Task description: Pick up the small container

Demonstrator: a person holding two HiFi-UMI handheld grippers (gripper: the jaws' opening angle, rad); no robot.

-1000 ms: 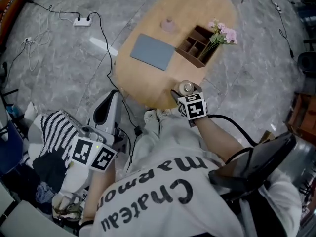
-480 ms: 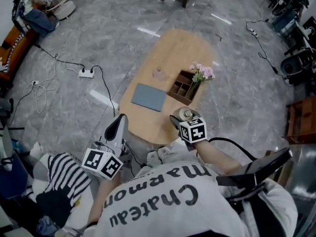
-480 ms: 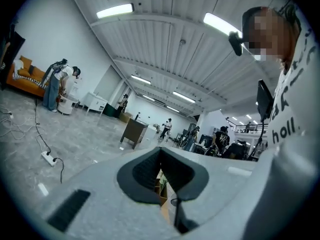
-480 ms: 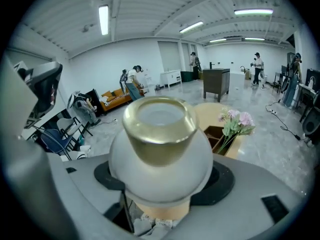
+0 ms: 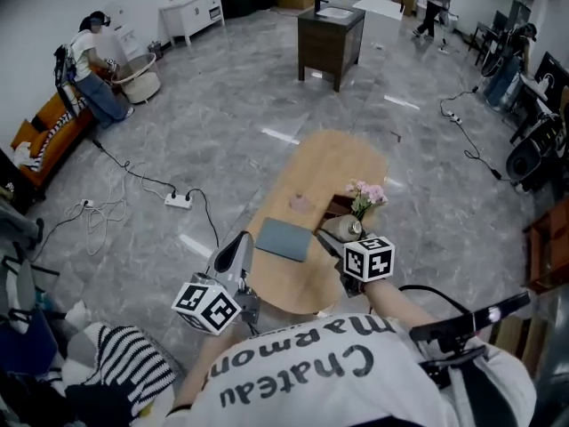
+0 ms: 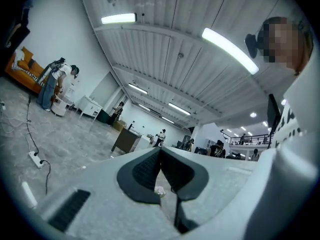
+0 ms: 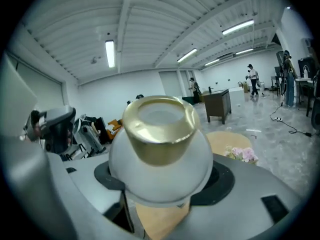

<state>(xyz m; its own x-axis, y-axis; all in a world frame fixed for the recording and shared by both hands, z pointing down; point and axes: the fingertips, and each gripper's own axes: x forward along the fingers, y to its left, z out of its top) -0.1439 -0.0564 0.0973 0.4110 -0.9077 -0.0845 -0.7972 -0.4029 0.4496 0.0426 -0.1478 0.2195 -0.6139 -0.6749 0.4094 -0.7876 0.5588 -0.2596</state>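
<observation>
The small container (image 7: 159, 151) is a round white jar with a gold lid (image 7: 158, 128). It fills the right gripper view, clamped between the jaws of my right gripper (image 7: 160, 186). In the head view the small container (image 5: 342, 229) is held in the air above the near end of the oval wooden table (image 5: 331, 165), with my right gripper (image 5: 348, 241) shut on it. My left gripper (image 5: 236, 254) hangs left of the table's near edge; in the left gripper view its dark pads (image 6: 145, 176) meet with nothing between them.
On the table lie a grey-blue mat (image 5: 283, 238), a small pink item (image 5: 300, 203) and a brown divided tray (image 5: 340, 210) with pink flowers (image 5: 364, 195). A power strip (image 5: 179, 200) and cables cross the marble floor at left. A dark cabinet (image 5: 331, 36) stands beyond.
The head view has lifted and pulled back, so the table looks smaller and farther. My right gripper keeps its hold on the container. My left gripper has come up toward the table.
</observation>
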